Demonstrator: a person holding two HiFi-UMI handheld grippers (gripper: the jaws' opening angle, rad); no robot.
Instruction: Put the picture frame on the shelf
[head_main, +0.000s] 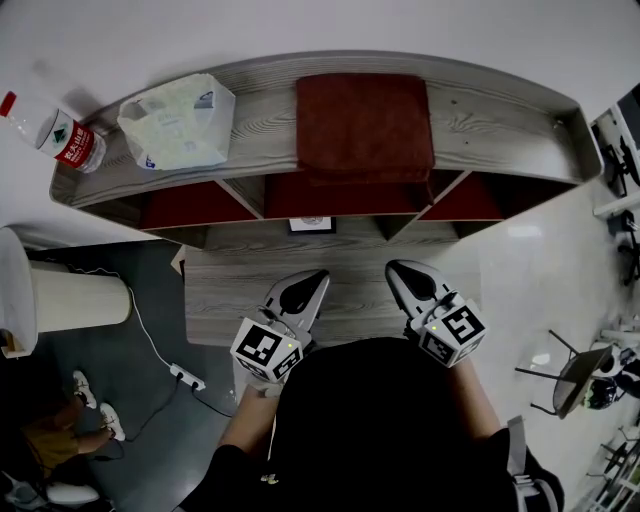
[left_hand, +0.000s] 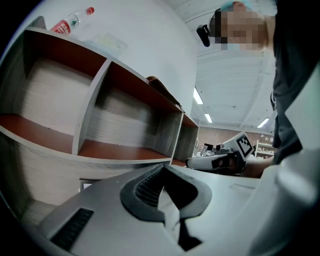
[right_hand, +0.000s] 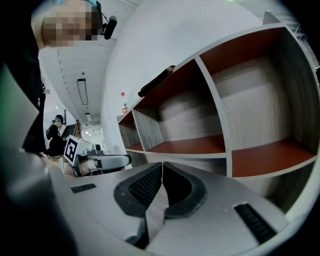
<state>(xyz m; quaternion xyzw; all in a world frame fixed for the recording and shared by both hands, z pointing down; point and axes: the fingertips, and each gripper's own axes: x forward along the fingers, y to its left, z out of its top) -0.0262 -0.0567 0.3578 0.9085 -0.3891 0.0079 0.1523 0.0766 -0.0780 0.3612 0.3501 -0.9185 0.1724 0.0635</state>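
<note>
A small dark picture frame (head_main: 311, 224) stands at the back of the low wooden table (head_main: 230, 290), tucked under the shelf unit (head_main: 490, 115). In the left gripper view only a corner of the frame (left_hand: 85, 184) peeks out beside the jaw. My left gripper (head_main: 321, 275) and right gripper (head_main: 393, 267) hover side by side over the table, a little short of the frame, both shut and empty. The left gripper (left_hand: 162, 168) points at the red-floored shelf compartments (left_hand: 115, 150). The right gripper (right_hand: 161, 164) faces the same compartments (right_hand: 195, 145), which hold nothing.
On the shelf top lie a folded dark red cloth (head_main: 365, 125), a white plastic bag (head_main: 180, 120) and a water bottle (head_main: 55, 135). A white bin (head_main: 70, 295) and a power strip (head_main: 187, 377) are on the floor at left. A chair (head_main: 580, 375) stands at right.
</note>
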